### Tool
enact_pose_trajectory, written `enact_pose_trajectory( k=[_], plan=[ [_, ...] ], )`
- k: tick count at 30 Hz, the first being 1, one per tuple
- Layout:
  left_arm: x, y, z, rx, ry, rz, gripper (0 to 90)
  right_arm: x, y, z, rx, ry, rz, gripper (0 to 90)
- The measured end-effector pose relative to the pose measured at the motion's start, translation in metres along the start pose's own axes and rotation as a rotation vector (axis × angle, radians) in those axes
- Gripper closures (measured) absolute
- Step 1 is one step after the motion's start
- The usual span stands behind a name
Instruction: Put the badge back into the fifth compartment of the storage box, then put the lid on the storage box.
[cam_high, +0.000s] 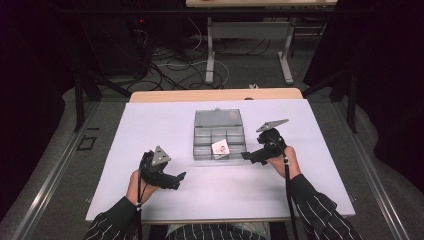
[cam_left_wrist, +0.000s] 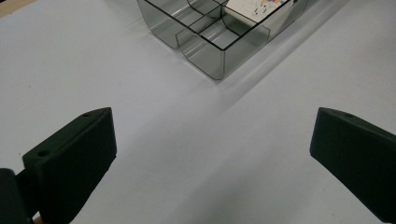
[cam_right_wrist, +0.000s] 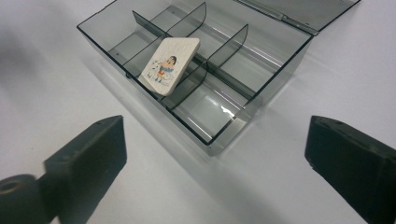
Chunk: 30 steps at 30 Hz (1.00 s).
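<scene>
Left tool (cam_high: 181, 176) sits low on the white worktop (cam_high: 150, 130), near the front edge, jaws spread wide with bare surface between them, pointing toward the box and well apart from it. Centre: a clear grey compartment box (cam_high: 220, 137) with its lid lying open at the back. A small white square tile (cam_high: 220, 147) with a cartoon figure on it lies tilted in the box's front row, one edge propped on a divider; which compartment it belongs to is hard to tell. Right tool (cam_high: 245, 155) is just beside the box's front right corner, jaws spread apart, gripping nothing, aimed at the box from the side.
</scene>
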<state>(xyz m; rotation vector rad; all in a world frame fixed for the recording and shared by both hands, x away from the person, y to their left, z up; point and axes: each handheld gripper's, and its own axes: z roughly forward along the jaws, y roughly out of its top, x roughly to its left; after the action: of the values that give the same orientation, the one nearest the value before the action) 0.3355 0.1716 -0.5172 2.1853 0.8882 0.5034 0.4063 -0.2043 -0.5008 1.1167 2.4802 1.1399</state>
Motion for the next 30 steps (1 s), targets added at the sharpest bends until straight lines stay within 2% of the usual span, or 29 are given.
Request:
enact_pose_trajectory(
  k=[1,2,3,6,8,11,12,16,19,21,26,30],
  plan=[
    [0.0,0.0,0.0,0.003,0.0,0.001,0.5,-0.002,-0.001,0.0,-0.015,-0.002,-0.014,1.7],
    [0.0,0.0,0.0,0.006,0.0,0.006,0.5,-0.002,-0.001,-0.002,0.004,0.006,-0.002,0.3],
    [0.0,0.0,0.0,0.006,0.0,0.008,0.5,-0.003,-0.002,-0.001,-0.012,0.014,-0.007,0.0],
    [0.0,0.0,0.0,0.005,0.001,0.01,0.5,-0.003,-0.004,-0.002,-0.015,0.018,-0.01,0.0],
    [0.0,0.0,0.0,0.007,0.002,0.011,0.5,-0.003,-0.005,-0.002,-0.019,0.02,-0.032,0.0],
    [-0.001,0.001,0.001,0.001,0.004,0.007,0.5,-0.002,-0.005,-0.003,-0.002,0.027,-0.031,0.0],
    [-0.001,0.003,0.002,0.004,0.009,0.018,0.6,-0.002,-0.006,-0.002,-0.023,0.019,-0.032,0.0],
    [-0.001,0.008,0.006,0.01,0.013,0.032,0.5,-0.004,-0.007,-0.004,-0.007,0.016,-0.035,0.0],
    [-0.003,0.014,0.011,0.002,0.012,0.035,0.5,-0.004,-0.009,-0.004,-0.027,0.004,-0.023,0.0],
    [-0.002,0.018,0.012,0.007,0.01,0.041,0.5,-0.005,-0.01,-0.005,-0.018,0.005,-0.017,0.0],
    [-0.002,0.027,0.02,-0.004,0.024,0.02,0.3,-0.007,-0.011,-0.005,-0.018,0.0,-0.007,0.0],
    [0.002,0.038,0.026,-0.013,0.027,0.005,0.0,-0.008,-0.01,-0.004,-0.015,-0.004,-0.018,0.0]
  ],
)
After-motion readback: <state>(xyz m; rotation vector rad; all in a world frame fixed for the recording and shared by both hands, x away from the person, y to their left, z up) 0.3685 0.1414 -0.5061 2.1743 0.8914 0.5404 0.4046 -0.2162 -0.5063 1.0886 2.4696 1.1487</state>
